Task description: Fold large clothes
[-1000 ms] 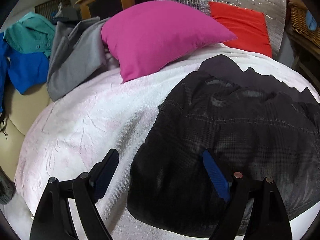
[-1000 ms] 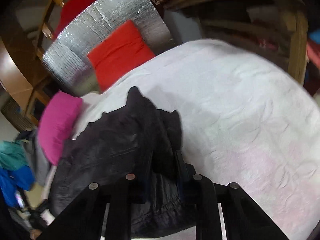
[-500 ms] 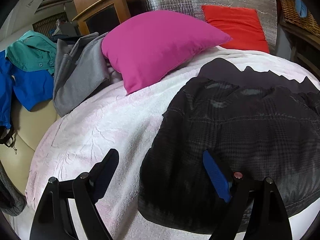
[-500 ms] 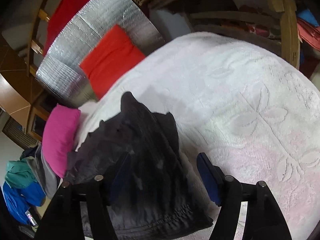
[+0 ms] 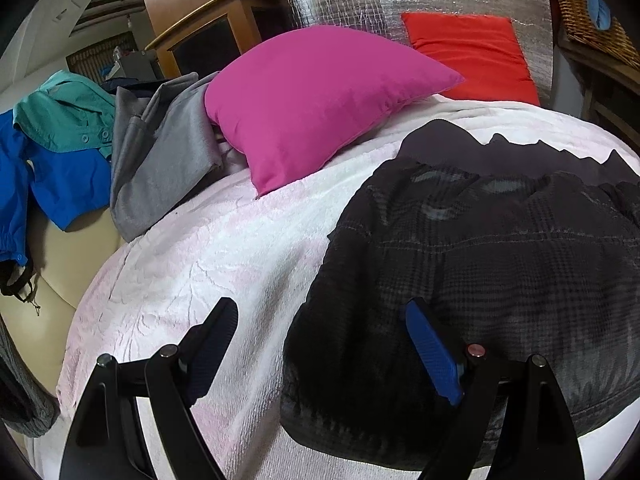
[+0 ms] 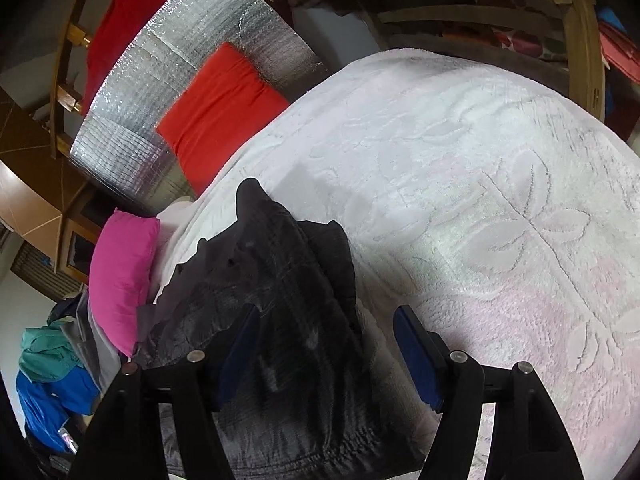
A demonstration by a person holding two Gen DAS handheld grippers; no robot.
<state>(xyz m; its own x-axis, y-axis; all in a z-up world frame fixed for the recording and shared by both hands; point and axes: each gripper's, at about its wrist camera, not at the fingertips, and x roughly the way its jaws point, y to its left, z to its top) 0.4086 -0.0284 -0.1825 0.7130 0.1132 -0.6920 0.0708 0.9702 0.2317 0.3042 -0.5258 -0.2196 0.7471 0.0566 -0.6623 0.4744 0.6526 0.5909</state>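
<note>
Now right tool (image 6: pixel 326 344) off jacket (image 6: pixel 280 320)

A bed (image 5: pixel 224 248) under a white embossed blanket carries a dark plaid jacket (image 5: pixel 480 280), folded in a heap, with a pink cushion (image 5: pixel 316 100), a red cushion (image 5: pixel 472 56) and a grey garment (image 5: pixel 160 160) at its far end

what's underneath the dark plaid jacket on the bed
The dark plaid jacket lies folded on the white textured bedspread, which shows all around it. Whether anything else sits beneath the jacket cannot be seen, since the jacket covers that spot.
</note>
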